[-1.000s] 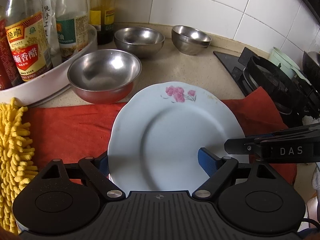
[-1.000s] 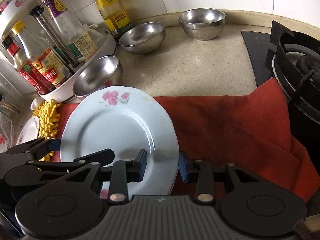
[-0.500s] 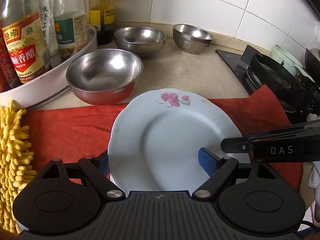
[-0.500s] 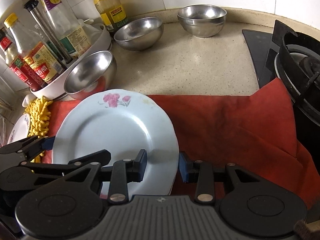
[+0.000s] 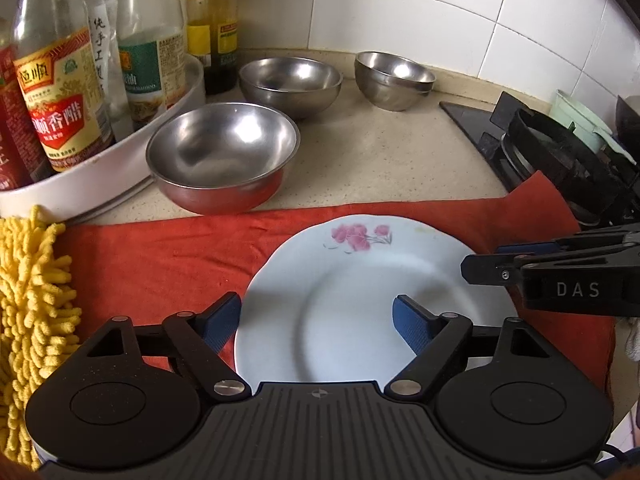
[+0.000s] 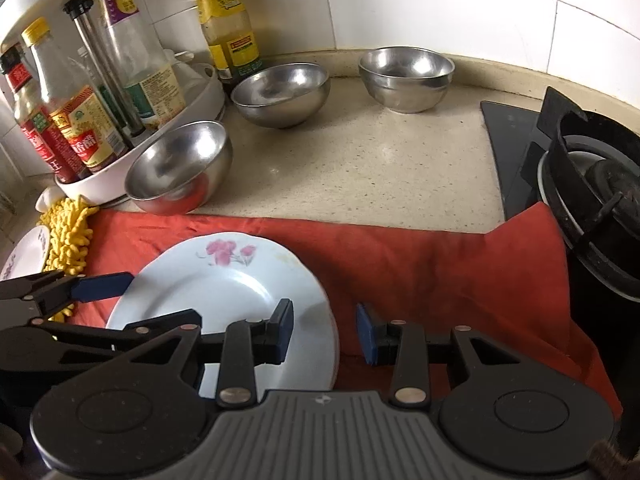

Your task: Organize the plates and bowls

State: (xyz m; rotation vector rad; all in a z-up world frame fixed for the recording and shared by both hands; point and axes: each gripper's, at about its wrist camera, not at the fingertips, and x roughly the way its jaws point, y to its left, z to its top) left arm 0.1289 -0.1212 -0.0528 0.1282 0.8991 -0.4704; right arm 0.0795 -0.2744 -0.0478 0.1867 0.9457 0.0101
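Observation:
A white plate (image 5: 360,312) (image 6: 224,292) with pink flowers lies on a red cloth (image 5: 160,260). My left gripper (image 5: 318,316) (image 6: 166,298) straddles its left rim and its jaws are closing, with neither pad touching the plate. At the right rim is my right gripper (image 6: 324,334) (image 5: 488,260), narrowly open; one pad hangs over the plate and cloth shows between the rim and the other pad. Three steel bowls stand behind: a near one (image 5: 222,160) (image 6: 180,164), a middle one (image 5: 290,84) and a far one (image 5: 394,78) that looks nested.
A white tray (image 5: 120,168) of sauce bottles stands at the back left. A yellow chenille cloth (image 5: 32,300) lies left of the red cloth. A gas stove (image 6: 592,184) takes up the right. Another plate (image 6: 24,252) shows at the far left edge.
The plate's far edge has sunk and the plate now lies flat on the red cloth. Its rim no longer hides my left pad or touches my right pad.

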